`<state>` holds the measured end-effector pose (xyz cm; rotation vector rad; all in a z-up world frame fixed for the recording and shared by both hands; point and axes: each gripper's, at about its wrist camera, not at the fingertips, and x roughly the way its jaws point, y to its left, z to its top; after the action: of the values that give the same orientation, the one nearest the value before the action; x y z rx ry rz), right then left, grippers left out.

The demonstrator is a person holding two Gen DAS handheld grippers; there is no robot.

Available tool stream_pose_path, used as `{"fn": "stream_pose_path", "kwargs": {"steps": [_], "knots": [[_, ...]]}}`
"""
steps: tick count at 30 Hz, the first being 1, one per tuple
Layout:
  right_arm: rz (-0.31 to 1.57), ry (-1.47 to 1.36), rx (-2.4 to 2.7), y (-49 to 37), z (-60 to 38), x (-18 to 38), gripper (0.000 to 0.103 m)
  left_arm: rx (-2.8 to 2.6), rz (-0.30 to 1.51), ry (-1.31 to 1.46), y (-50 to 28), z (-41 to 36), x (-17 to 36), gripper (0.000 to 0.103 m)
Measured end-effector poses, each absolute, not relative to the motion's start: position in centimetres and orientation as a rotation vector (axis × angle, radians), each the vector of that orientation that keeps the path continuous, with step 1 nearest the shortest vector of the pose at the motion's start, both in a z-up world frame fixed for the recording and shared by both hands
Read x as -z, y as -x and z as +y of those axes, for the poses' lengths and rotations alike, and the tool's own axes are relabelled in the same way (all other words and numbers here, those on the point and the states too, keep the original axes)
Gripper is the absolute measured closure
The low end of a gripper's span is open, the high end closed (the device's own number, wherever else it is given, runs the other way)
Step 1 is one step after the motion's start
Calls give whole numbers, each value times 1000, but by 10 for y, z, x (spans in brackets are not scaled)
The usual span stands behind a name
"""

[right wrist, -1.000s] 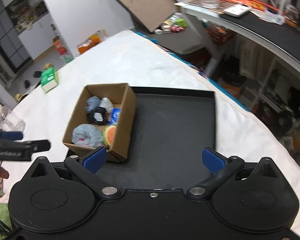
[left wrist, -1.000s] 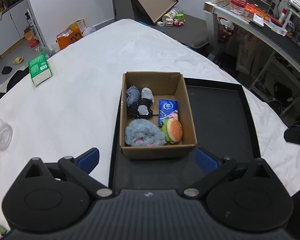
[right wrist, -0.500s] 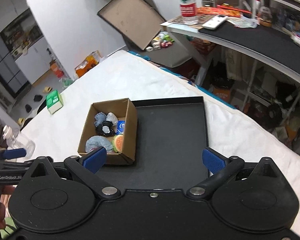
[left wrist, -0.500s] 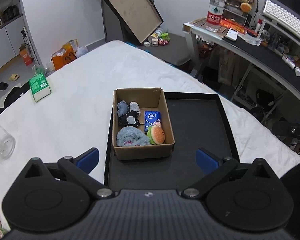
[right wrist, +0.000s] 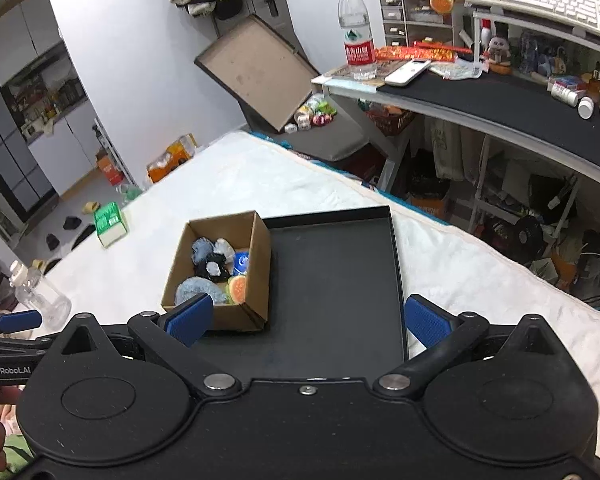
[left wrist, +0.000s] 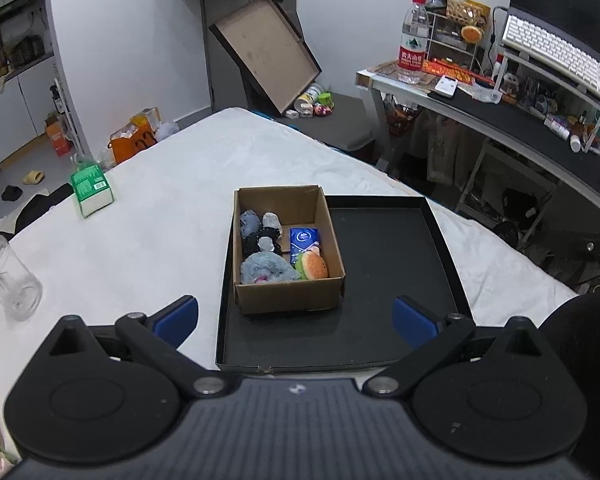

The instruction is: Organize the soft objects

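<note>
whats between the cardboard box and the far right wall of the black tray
Nothing. In both wrist views the floor of the black tray is bare from the cardboard box, which sits at its left side, across to its right wall.

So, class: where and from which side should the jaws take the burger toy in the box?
Grip the burger toy across its round bun edges, coming straight down from above. It sits in the cardboard box corner, walled in, with the grey plush pressed against its other side.
</note>
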<state>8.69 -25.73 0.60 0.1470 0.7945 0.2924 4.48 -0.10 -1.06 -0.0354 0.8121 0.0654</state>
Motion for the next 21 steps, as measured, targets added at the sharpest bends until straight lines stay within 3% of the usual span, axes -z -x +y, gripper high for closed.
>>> {"fn": "stream_pose_path", "kwargs": {"steps": [21], "knots": [[647,-111,-226,-22,-246,-10,0,-113,688,57,13,-2,4,1]]}}
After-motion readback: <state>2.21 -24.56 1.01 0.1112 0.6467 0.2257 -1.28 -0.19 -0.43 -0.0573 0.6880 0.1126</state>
